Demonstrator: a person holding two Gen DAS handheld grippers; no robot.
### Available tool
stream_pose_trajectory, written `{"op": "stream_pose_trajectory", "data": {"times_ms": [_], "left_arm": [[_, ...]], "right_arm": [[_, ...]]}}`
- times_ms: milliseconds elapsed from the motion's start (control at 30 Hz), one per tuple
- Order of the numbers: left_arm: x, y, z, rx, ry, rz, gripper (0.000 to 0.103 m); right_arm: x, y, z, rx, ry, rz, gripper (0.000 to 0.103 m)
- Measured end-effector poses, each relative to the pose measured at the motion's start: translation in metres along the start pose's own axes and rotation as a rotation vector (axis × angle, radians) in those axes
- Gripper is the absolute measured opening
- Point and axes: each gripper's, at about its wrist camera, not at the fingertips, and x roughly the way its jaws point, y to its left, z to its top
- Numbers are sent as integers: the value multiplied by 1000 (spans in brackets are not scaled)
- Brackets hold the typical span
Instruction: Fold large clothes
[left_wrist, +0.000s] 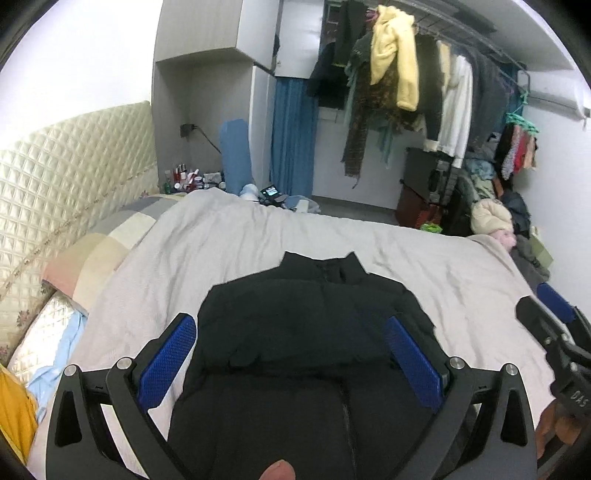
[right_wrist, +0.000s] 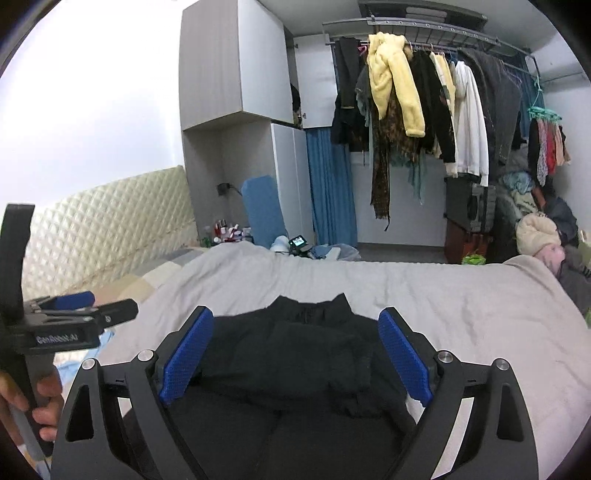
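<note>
Both tongs stand spread and pinch nothing. From your left wrist, the left gripper hangs above the black jacket, which lies part-folded on the grey bedspread, collar toward the far edge. Your right gripper shows at the right rim. If you come back down off-centre, one pad may drag the top layer and undo the fold.

From your right wrist, the right gripper frames the same jacket. Its near hem looks bunched, though black on black hides the creases. Pinching there could catch only one layer.
</note>
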Motion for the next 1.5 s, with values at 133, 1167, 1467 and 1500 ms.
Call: {"op": "stream_pose_trajectory", "data": {"times_ms": [133, 1167, 1467, 1500], "left_arm": [[-35, -2, -23, -8, 12, -54, 103], [51, 199, -209, -349, 633, -138, 103], [84, 230, -247, -467, 750, -167, 103], [87, 230, -248, -472, 756, -166, 103]], "right_arm": [[-27, 1, -19, 9, 25, 8, 91], [-11, -156, -218, 584, 635, 7, 91], [0, -176, -248, 706, 701, 6, 91], [2, -180, -253, 728, 709, 3, 91]]}}
